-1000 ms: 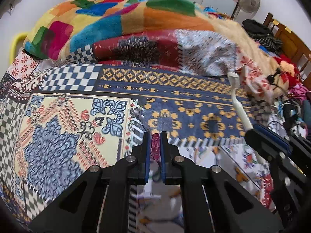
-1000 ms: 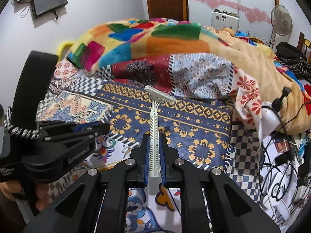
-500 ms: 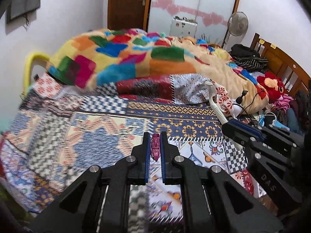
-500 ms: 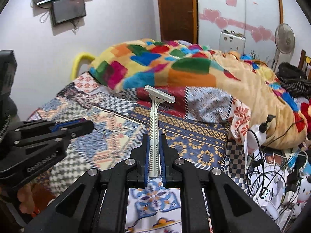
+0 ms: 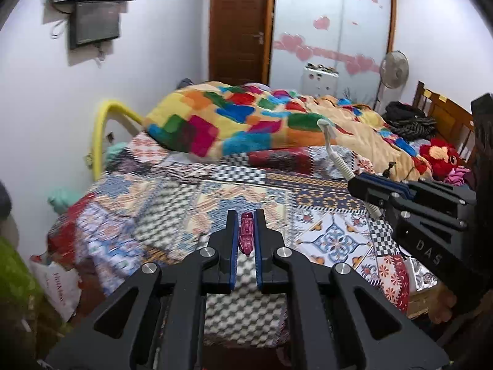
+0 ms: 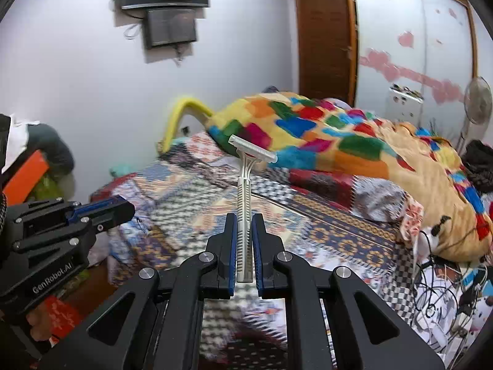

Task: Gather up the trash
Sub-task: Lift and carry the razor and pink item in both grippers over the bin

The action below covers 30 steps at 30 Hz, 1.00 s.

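Observation:
My left gripper (image 5: 246, 220) is shut on a small crumpled magenta wrapper (image 5: 246, 236), held between its blue pads above the near end of the bed. My right gripper (image 6: 244, 223) is shut on the handle of a white disposable razor (image 6: 245, 185), whose head sticks up and forward. In the left wrist view the right gripper (image 5: 363, 185) comes in from the right with the razor (image 5: 331, 148) rising out of it. The left gripper (image 6: 120, 208) shows at the left edge of the right wrist view. Both are raised well above the patchwork bedspread (image 5: 215, 197).
A multicoloured blanket (image 5: 246, 120) is heaped at the far end of the bed. Cables and chargers (image 6: 437, 283) lie along the bed's right side by a red plush toy (image 5: 440, 154). A white plastic bag (image 5: 61, 283) sits on the floor at left. A wardrobe (image 5: 332, 30) and fan (image 5: 396, 69) stand behind.
Both grippers have risen and pulled back from the bedspread, each keeping its hold. The views now take in the whole bed, the wall screen and the wardrobe.

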Tool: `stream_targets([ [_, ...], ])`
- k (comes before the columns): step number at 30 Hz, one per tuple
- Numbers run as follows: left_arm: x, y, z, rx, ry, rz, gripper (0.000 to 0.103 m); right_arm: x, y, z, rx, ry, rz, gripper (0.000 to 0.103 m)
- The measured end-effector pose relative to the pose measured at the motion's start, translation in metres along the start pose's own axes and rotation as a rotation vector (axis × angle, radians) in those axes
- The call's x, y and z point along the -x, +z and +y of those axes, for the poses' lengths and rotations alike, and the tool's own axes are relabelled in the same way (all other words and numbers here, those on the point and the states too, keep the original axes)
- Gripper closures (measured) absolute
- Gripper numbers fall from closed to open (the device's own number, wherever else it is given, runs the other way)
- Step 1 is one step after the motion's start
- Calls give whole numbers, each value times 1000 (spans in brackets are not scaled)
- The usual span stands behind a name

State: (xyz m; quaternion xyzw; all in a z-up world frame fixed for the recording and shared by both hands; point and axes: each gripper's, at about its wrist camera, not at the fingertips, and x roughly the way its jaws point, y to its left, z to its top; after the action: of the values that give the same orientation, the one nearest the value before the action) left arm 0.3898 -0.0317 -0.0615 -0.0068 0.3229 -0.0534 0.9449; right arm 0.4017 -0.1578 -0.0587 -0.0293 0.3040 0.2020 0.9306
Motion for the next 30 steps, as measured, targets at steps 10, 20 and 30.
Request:
stream_targets([
  [10, 78, -41, 71, 105, 95, -49, 95, 18, -10, 88, 106, 99, -9, 94],
  [20, 117, -97, 150, 214, 213, -2, 95, -8, -41, 169, 179, 202, 95, 94],
  [30, 84, -169, 216, 280, 270, 179, 95, -66, -99, 242, 280, 279, 298, 94],
])
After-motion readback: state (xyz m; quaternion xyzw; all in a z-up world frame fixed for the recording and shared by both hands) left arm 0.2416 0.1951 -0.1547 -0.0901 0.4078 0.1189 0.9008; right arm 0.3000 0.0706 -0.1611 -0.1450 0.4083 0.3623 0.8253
